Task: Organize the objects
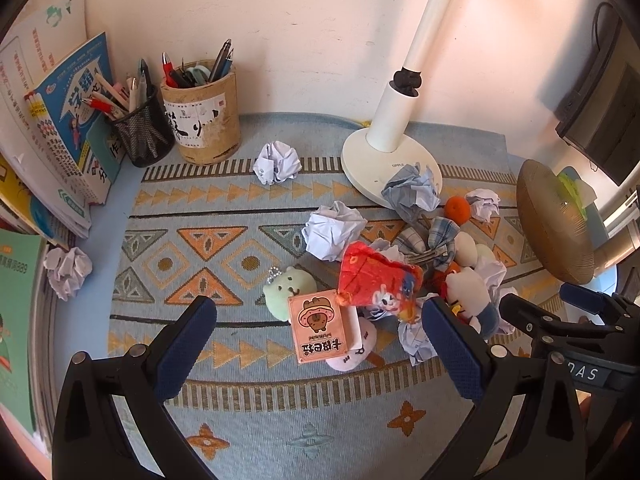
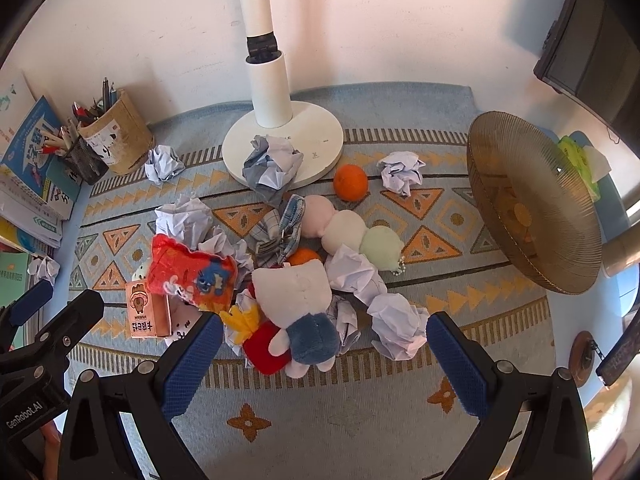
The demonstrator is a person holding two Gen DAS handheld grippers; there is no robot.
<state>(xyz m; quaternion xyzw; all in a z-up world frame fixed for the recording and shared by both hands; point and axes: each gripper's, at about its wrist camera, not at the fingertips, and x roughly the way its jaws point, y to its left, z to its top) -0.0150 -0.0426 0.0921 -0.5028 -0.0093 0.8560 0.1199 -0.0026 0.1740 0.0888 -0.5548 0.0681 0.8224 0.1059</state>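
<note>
A pile of clutter lies mid-mat: a red snack bag, a pink card box, a green plush head, a white cat plush in blue trousers, a three-ball caterpillar plush, oranges, a plaid cloth bow and several crumpled paper balls. My left gripper is open, hovering over the pink box. My right gripper is open, straddling the cat plush from above.
A white lamp base stands at the back. Pen holders and books sit at the far left. A brown ribbed bowl stands tilted at the right. A stray paper ball lies by the books.
</note>
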